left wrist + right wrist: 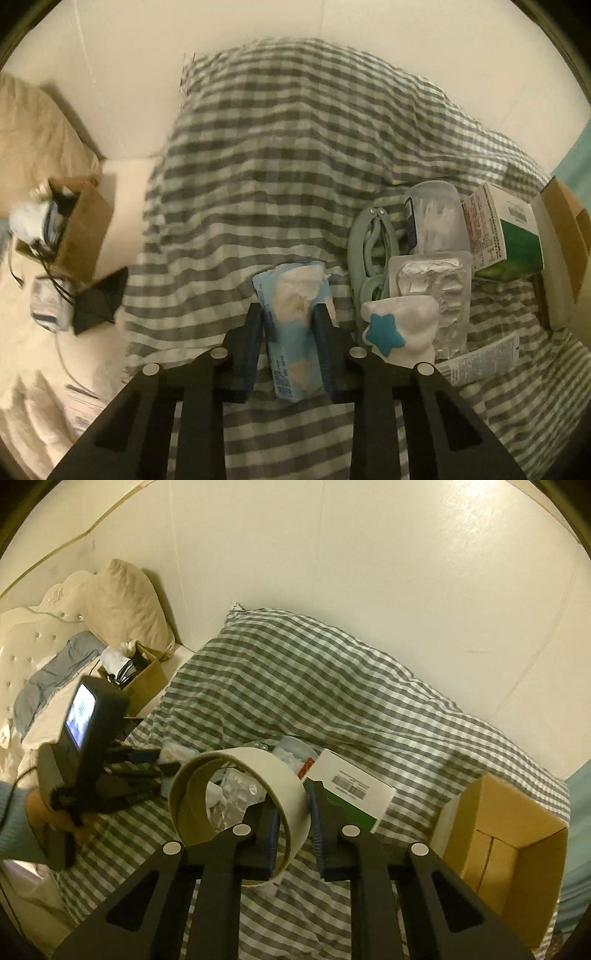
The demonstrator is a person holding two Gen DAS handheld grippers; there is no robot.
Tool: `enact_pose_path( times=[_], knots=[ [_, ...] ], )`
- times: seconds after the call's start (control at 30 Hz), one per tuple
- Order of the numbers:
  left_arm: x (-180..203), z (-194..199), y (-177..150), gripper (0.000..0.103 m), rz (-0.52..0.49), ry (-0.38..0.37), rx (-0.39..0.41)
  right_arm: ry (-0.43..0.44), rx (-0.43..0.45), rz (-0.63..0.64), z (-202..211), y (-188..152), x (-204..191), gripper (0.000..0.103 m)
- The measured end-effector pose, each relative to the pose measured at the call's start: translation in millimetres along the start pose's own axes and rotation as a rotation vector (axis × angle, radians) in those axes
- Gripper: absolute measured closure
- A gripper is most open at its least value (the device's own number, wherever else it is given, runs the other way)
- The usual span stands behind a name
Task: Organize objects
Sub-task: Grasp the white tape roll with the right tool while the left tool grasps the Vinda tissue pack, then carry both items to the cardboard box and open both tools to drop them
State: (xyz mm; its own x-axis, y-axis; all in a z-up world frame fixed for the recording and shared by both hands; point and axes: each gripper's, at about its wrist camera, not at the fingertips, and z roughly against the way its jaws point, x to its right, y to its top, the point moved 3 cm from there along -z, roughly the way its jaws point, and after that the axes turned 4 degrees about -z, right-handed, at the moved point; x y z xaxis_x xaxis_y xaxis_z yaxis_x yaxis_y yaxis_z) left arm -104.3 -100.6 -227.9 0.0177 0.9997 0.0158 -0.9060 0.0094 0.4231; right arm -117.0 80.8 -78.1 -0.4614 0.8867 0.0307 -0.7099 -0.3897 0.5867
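My left gripper (289,314) pinches the tissue pack (295,325) and my right gripper (294,814) clamps the tape roll's (240,805) wall, both lifted off the bed (295,686), likely bound for boxes.

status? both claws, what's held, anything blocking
Left claw shut on blue-and-white tissue pack. Right claw shut on wide cream tape roll. Open cardboard box at right, path unobstructed; loose clutter beside the white-and-green carton.

walls (369,572) — plain cream; bed — grey-white checked cover (288,155); tufted cream headboard (33,627); beige pillow (125,602); dim warm light
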Motion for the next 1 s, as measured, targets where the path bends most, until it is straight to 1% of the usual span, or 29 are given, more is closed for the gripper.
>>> enact_pose_path(
  times=[0.07,0.17,0.3,0.53,0.63,0.73,0.8,0.9,1.0],
  knots=[
    [5,9,-1,0.076,-0.025,0.012,-0.010,-0.006,0.011,0.002,8,-2,4,0.091],
    [9,17,-8,0.076,-0.034,0.001,-0.033,-0.019,0.036,0.014,22,-5,8,0.094],
    [25,29,-19,0.077,-0.105,0.037,-0.045,-0.022,0.064,0.022,42,-8,11,0.094],
    [33,54,-30,0.079,-0.132,0.057,-0.057,-0.012,0.091,0.036,65,-20,15,0.097],
    [38,72,-25,0.079,-0.140,0.076,-0.016,-0.004,0.103,0.024,74,-24,22,0.097],
    [47,100,-14,0.079,-0.126,0.057,0.052,0.001,0.118,0.004,83,-26,31,0.097],
    [63,123,-3,0.079,-0.134,0.044,0.114,-0.001,0.131,-0.006,90,-25,37,0.097],
    [96,157,15,0.079,-0.160,0.004,0.201,-0.016,0.170,-0.020,109,-24,49,0.097],
    [137,186,33,0.079,-0.180,-0.079,0.270,-0.036,0.210,-0.052,130,-22,67,0.097]
  ],
)
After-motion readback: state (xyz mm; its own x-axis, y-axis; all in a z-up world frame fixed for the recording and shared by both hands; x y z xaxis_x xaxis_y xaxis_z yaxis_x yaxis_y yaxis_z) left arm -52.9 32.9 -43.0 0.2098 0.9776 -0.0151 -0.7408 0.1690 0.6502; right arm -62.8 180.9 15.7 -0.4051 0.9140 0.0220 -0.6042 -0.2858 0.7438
